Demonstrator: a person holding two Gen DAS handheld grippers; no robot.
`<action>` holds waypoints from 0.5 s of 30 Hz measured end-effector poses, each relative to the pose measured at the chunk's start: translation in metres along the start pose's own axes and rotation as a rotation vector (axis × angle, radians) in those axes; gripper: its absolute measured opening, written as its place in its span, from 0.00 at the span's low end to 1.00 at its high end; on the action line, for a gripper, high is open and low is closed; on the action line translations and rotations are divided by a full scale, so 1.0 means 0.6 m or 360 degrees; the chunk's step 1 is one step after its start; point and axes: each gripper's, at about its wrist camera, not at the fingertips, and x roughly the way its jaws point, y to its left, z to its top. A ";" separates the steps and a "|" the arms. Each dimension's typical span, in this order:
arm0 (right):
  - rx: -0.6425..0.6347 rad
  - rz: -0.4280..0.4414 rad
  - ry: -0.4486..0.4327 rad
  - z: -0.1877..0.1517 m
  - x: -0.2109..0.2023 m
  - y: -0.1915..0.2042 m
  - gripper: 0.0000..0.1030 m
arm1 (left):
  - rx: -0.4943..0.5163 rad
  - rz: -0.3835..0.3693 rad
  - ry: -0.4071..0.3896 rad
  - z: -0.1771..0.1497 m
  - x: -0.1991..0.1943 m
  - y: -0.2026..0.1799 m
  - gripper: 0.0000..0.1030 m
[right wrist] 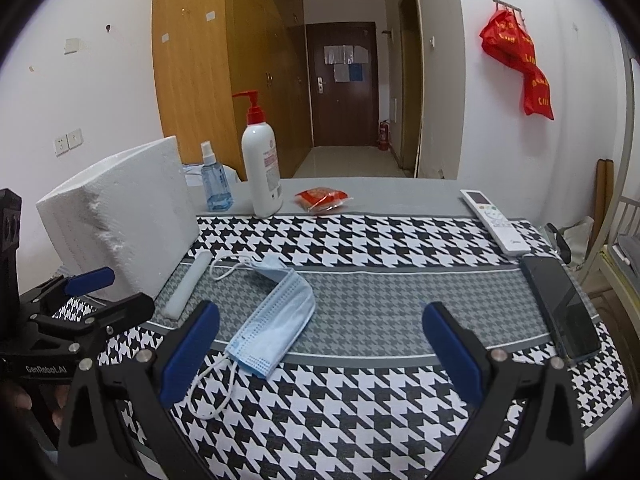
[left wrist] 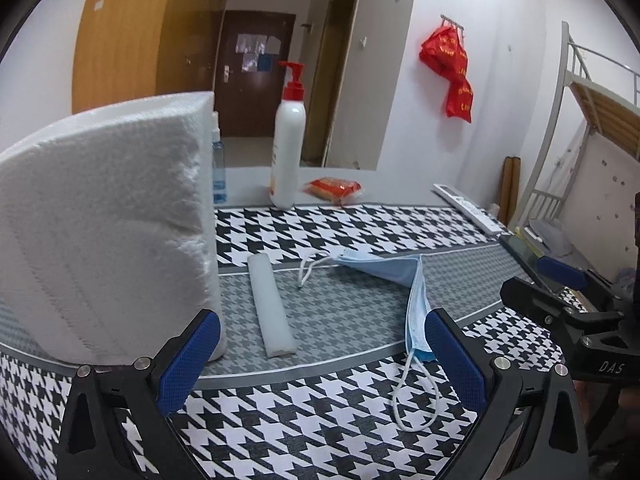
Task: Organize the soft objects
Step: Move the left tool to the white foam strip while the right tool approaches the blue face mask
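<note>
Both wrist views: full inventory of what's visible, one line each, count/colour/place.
foam block: 1, white, upright, left on table
foam stick: 1, white, flat beside the block
mask: 1, blue, folded over, mid-table
pump bottle: 1, white with red pump, back of table
spray bottle: 1, clear blue, left of pump bottle
packet: 1, red, back centre
remote: 1, white, back right
phone: 1, dark, right edge
tablecloth: 1, black-white houndstooth with grey band
bags: red, hanging on wall
left hand-held gripper: 1, black with blue pads, open
right hand-held gripper: 1, same, open
</note>
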 end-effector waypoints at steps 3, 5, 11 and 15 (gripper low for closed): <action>0.0009 -0.0004 0.0023 -0.001 0.009 -0.003 1.00 | 0.0002 -0.0012 0.0029 0.002 0.011 -0.003 0.99; 0.0015 -0.0006 0.0034 -0.001 0.014 -0.006 1.00 | 0.0003 -0.0047 0.0035 0.004 0.016 -0.004 0.99; 0.0042 0.0000 0.0056 -0.001 0.025 -0.015 1.00 | -0.0076 -0.0089 0.0104 0.012 0.039 0.004 0.99; 0.0047 0.0001 0.0076 -0.001 0.033 -0.018 1.00 | -0.0059 -0.0032 0.0111 0.017 0.051 0.003 0.99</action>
